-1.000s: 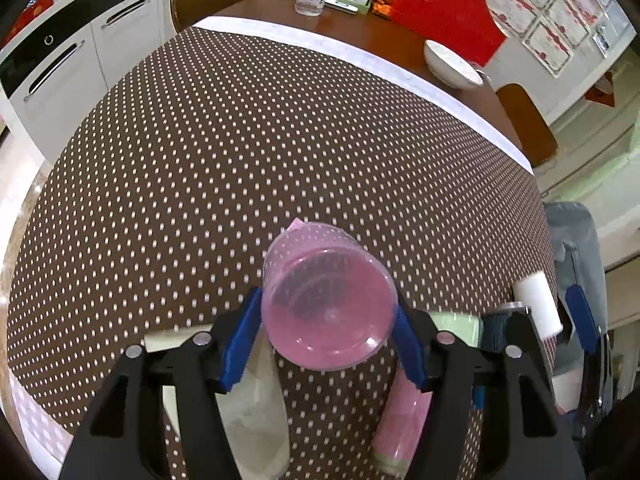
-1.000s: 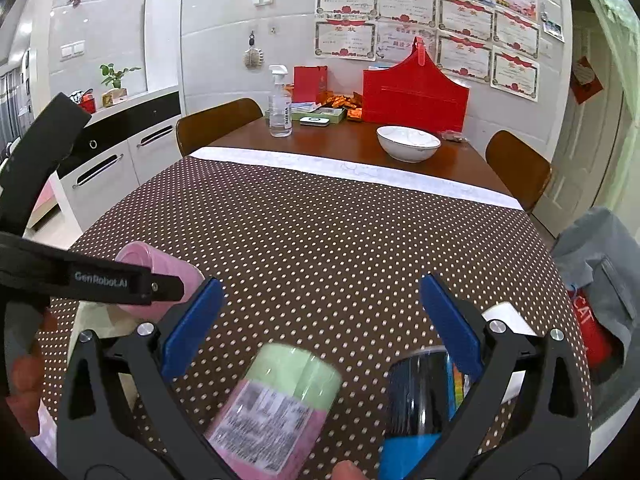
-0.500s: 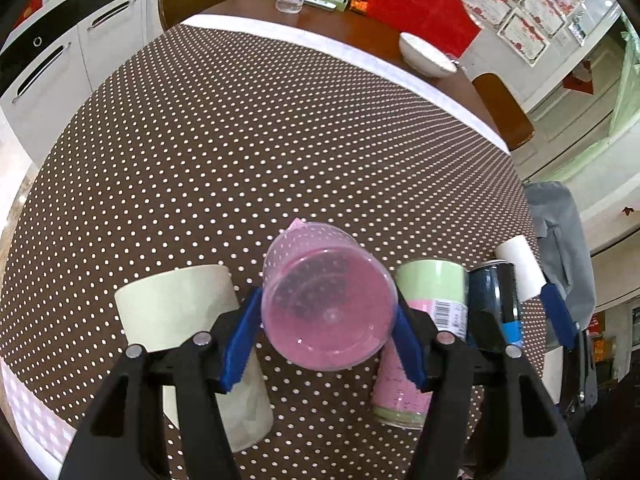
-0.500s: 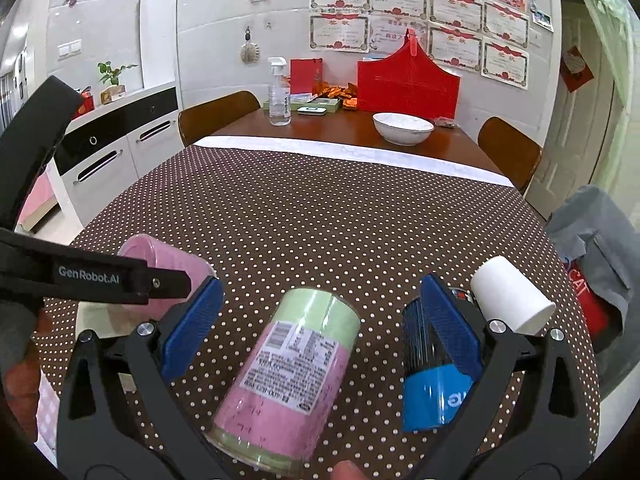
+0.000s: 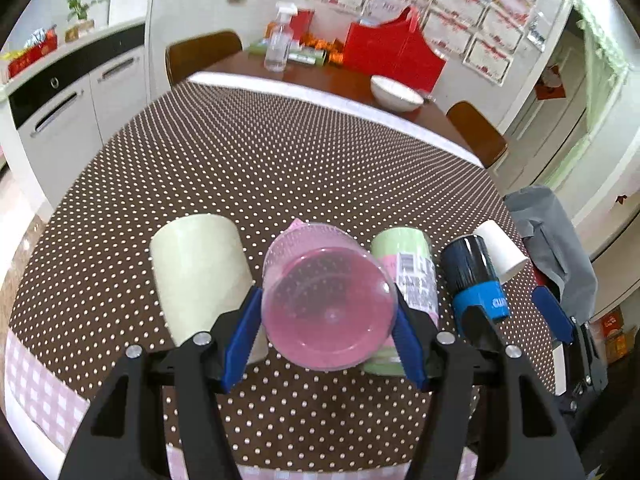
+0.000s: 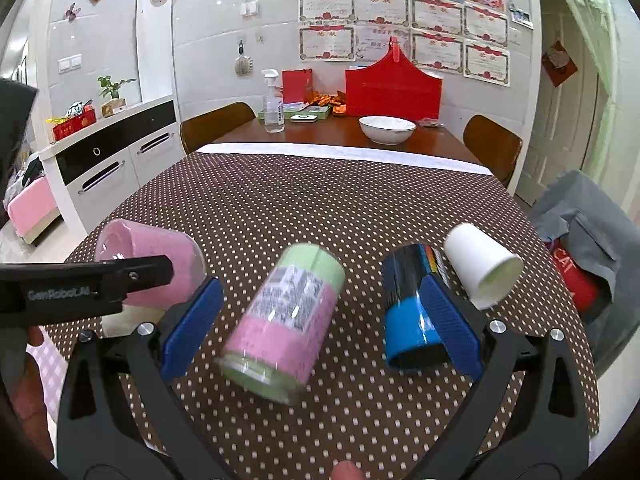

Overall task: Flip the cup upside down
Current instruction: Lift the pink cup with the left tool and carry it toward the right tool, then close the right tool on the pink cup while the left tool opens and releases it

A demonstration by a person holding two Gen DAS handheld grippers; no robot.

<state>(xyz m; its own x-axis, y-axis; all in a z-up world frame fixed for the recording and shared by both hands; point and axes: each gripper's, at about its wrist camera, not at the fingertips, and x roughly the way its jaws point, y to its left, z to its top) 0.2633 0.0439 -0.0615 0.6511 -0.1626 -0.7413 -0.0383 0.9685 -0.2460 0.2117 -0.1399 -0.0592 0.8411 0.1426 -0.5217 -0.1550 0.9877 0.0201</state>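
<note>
My left gripper (image 5: 326,332) is shut on a translucent pink cup (image 5: 326,300) and holds it above the dotted tablecloth (image 5: 280,168), tipped on its side with one end facing the camera. The same cup shows at the left of the right wrist view (image 6: 150,264), clamped by the left gripper's black finger. My right gripper (image 6: 320,328) is open and empty, with a green-and-pink cup (image 6: 288,324) standing on the cloth between its blue pads (image 6: 192,328).
A cream cup (image 5: 200,272), the green-and-pink cup (image 5: 404,280), a black-and-blue cup (image 5: 474,276) and a white paper cup (image 5: 500,250) stand in a row near the table's front edge. A white bowl (image 6: 386,129) and spray bottle (image 6: 273,102) sit far back.
The left gripper has tilted up and pulled back with the pink cup, bringing the row of cups and far wall into view. The right gripper view has drawn back slightly, still open.
</note>
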